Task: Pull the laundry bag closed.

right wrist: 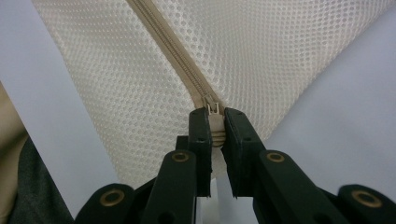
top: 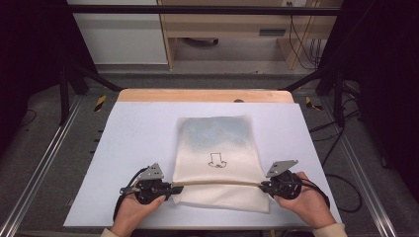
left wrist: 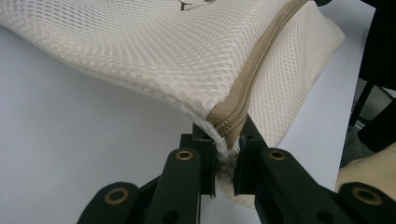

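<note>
A cream mesh bag [top: 217, 153] with a small black drawing lies on the pale blue mat [top: 133, 133]. A tan zipper [top: 217, 182] runs across its near part. My left gripper [top: 174, 188] is shut on the zipper's left end [left wrist: 229, 126], pinching mesh and tape between its jaws. My right gripper [top: 262, 186] is shut on the zipper pull [right wrist: 214, 122] at the bag's right edge. The zipper band is stretched taut between the two grippers, and the bag's near part is lifted slightly off the mat.
The mat covers a wooden table [top: 205, 95] whose far edge shows bare. Metal rails [top: 44, 163] run along both sides. Beyond the table stand wooden furniture [top: 232, 29] and loose cables [top: 306, 44] on the floor.
</note>
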A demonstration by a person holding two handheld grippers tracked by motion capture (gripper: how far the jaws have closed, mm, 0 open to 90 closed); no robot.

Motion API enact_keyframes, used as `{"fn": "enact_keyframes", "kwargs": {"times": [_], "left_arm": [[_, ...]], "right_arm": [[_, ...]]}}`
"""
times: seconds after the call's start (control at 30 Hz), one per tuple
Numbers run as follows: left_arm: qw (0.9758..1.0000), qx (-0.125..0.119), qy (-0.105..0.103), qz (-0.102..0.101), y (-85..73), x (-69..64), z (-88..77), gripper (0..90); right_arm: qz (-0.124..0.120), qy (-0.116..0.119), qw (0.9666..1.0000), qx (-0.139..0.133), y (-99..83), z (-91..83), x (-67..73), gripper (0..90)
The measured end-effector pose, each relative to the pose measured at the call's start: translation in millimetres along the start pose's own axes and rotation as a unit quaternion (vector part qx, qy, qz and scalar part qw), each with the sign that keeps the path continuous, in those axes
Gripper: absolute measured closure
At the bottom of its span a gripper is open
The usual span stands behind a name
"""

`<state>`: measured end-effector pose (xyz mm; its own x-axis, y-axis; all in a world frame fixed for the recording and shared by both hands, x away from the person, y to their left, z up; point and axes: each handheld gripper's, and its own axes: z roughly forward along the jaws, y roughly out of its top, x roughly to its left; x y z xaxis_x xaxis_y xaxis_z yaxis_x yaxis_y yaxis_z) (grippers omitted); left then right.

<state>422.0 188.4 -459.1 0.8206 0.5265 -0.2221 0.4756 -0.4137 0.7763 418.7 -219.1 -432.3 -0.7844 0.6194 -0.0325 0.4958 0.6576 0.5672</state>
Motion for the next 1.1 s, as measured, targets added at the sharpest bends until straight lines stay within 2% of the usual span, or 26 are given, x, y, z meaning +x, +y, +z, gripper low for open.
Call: {"fn": "enact_keyframes", "kwargs": {"times": [0.37, 0.7, 0.77, 0.83, 0.87, 0.93, 1.03, 1.1], "left_arm": [[1.0, 0.001, 0.004, 0.004, 0.8, -0.8, -0.9, 81.9], [0.9999, 0.003, 0.009, 0.009, -0.1, -1.6, 0.9, 81.4], [0.9998, 0.007, 0.011, 0.017, -0.3, -3.3, 3.1, 78.7], [0.9997, 0.008, 0.014, 0.019, 0.0, -5.5, 3.3, 71.7], [0.9997, 0.008, 0.016, 0.019, 0.2, -6.2, 2.7, 65.0], [0.9992, 0.013, 0.034, 0.015, 0.4, -7.7, 1.0, 52.8], [0.9987, 0.011, 0.049, -0.004, -0.8, -6.9, -3.0, 34.5], [0.9975, -0.001, 0.07, -0.004, -0.2, -6.9, -8.6, 24.8]], "right_arm": [[0.011, -0.009, 0.9999, 0.005, -6.5, -1.7, -2.5, 82.1], [0.009, -0.005, 0.9999, 0.009, -8.0, 0.5, -2.2, 82.0], [0.006, -0.011, 0.9999, 0.011, -7.8, 1.5, -1.2, 81.9], [0.005, -0.011, 0.9999, 0.011, -7.5, 1.9, -0.5, 81.6], [0.01, -0.01, 0.9998, 0.01, -6.9, 1.1, 0.2, 80.5], [0.007, -0.003, 1.0, -0.001, -5.5, -0.2, 0.6, 74.3], [0.001, 0.003, 0.9998, -0.021, -0.9, -0.7, 3.6, 57.7], [0.001, -0.009, 0.9993, -0.037, 4.2, -0.3, 5.3, 42.3]]}}
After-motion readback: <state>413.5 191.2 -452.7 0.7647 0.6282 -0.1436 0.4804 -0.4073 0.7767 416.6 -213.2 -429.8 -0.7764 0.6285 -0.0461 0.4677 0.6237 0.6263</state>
